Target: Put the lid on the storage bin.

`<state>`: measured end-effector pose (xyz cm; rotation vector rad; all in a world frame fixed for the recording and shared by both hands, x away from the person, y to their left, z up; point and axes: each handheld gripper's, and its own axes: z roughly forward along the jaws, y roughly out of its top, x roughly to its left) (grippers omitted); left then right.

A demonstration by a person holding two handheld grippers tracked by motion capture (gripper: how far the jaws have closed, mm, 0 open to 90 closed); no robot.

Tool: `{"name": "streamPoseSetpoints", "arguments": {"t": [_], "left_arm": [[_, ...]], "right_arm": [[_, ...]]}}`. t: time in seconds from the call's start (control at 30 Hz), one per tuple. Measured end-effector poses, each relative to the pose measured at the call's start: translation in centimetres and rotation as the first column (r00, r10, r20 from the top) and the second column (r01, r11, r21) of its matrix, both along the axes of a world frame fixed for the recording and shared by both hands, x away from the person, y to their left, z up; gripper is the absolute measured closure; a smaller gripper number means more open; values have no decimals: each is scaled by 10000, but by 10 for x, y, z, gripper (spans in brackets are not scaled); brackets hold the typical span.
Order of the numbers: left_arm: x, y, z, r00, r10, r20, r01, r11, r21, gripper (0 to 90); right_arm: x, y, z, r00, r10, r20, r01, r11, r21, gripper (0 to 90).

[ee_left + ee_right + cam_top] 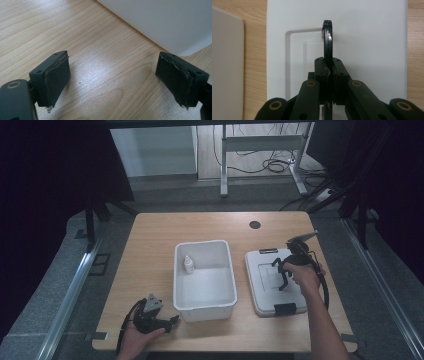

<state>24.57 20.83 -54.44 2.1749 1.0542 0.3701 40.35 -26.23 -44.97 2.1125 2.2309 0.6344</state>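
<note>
Nearest to me, my left gripper (172, 321) lay low on the counter (150, 240), just off the near left corner of the white bin (178, 301). Its jaws stood wide apart with nothing between them. In the left gripper view I saw bare wood grain between the two worn black pads (57, 80), and the bin's white wall (160, 22) ran across the upper right, close ahead of the jaws but not touching them.

Right of the bin, a little apart from it, the white lid (270, 297) lay flat on the counter with a dark clip at its near edge and another at its far edge. My right hand (303, 276) held the right gripper (281, 275) over that lid, pointing down at it. Its jaws were pressed together on a thin black handle (327, 40). In the right gripper view that handle stood on edge between the pads and curved up and over in an arch above the lid's sunken rectangular panel (297, 62). A rounded corner of the bin showed at the left edge of that view, with a strip of wood between it and the lid. I could not tell whether the lid was lifted off the counter at all.

Farther in, a small white bottle (188, 264) stood upright inside the bin, near its far left corner. Beyond the bin, a dark round hole (255, 224) sat in the counter near the far edge.
</note>
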Motion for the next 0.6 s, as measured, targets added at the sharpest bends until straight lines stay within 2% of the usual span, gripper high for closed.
{"name": "streamPoseSetpoints", "arguments": {"t": [0.2,0.37,0.4,0.43,0.6], "left_arm": [[0,0,0,10000,-2,-2,2,10000,3,121],[0,0,0,10000,0,-1,0,10000,4,121],[0,0,0,10000,3,-2,-3,10000,1,121],[0,0,0,10000,0,-2,0,10000,2,121],[0,0,0,10000,6,-3,-6,10000,5,122]], "right_arm": [[-3,-3,10,9999,-26,116,26,10000,4,855],[-6,0,30,9995,143,282,-141,9999,-55,855],[-6,0,30,9995,143,282,-141,9999,-55,855],[-7,2,38,9992,183,351,-180,9998,-102,854],[-10,4,52,9990,200,395,-195,9997,-135,855]]}}
